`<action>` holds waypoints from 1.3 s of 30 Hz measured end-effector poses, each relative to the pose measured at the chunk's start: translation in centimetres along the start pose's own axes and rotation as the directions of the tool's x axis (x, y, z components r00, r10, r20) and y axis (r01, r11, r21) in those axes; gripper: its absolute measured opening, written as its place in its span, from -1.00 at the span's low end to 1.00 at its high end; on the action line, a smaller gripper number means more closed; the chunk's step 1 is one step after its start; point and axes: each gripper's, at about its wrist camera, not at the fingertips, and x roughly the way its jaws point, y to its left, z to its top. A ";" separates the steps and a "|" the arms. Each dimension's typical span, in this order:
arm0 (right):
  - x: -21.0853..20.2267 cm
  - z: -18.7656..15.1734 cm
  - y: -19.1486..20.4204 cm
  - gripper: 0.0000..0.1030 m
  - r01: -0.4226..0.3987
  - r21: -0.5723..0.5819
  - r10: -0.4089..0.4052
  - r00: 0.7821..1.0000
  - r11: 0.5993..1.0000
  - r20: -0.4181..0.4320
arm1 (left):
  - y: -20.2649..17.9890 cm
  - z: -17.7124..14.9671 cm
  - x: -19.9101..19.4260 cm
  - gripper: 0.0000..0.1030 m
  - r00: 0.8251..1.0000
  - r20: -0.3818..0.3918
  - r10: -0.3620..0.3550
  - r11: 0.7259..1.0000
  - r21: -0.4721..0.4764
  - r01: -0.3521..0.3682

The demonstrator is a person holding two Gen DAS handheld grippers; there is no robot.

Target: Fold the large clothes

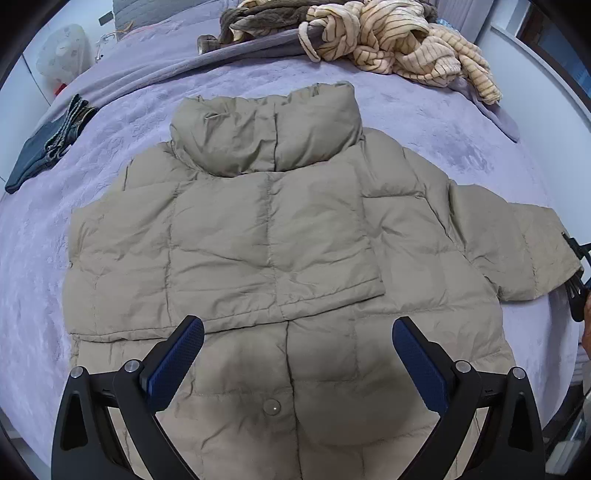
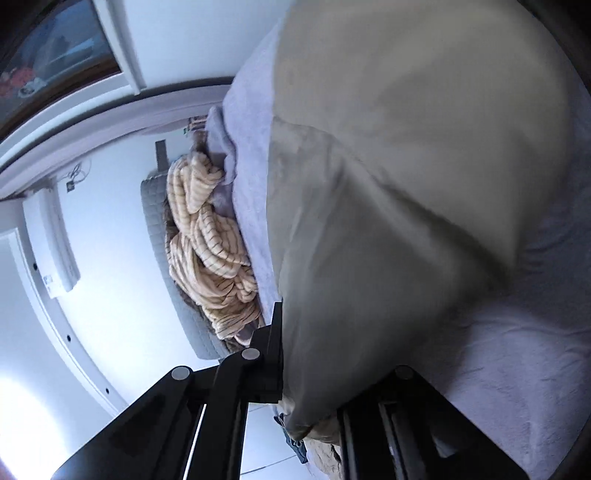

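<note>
A beige puffer jacket (image 1: 273, 236) lies flat on the lilac bed cover (image 1: 110, 155), collar away from me, one sleeve folded across its front. My left gripper (image 1: 297, 332) is open and empty, hovering over the lower front near a snap button (image 1: 272, 407). The other sleeve (image 1: 532, 243) stretches to the right, where my right gripper (image 1: 576, 273) holds its cuff. In the right wrist view my right gripper (image 2: 310, 373) is shut on that sleeve (image 2: 369, 258), whose fabric fills the view; the view is tilted and blurred.
A heap of striped cream clothing (image 1: 399, 40) and brown garments (image 1: 266, 18) lies at the far side of the bed, also in the right wrist view (image 2: 210, 243). Folded jeans (image 1: 48, 147) lie at the left edge. White walls and furniture (image 2: 55, 243) stand beyond the bed.
</note>
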 end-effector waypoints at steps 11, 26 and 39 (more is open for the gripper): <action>12.5 -15.0 16.3 -0.87 -0.083 -0.570 -0.122 0.942 0.817 -0.312 | 7.4 1.0 0.1 0.98 0.999 0.036 0.019 0.992 -0.123 -0.014; 27.1 -36.0 4.1 -0.75 0.099 -0.911 -0.703 0.672 0.400 -0.235 | 18.9 -0.9 2.9 0.98 0.996 0.043 0.083 0.954 -0.292 -0.067; 21.5 -28.7 7.8 0.43 0.276 -0.749 -0.614 0.760 0.602 -0.214 | 19.7 0.8 4.7 0.98 0.993 0.092 -0.073 0.940 -0.326 0.099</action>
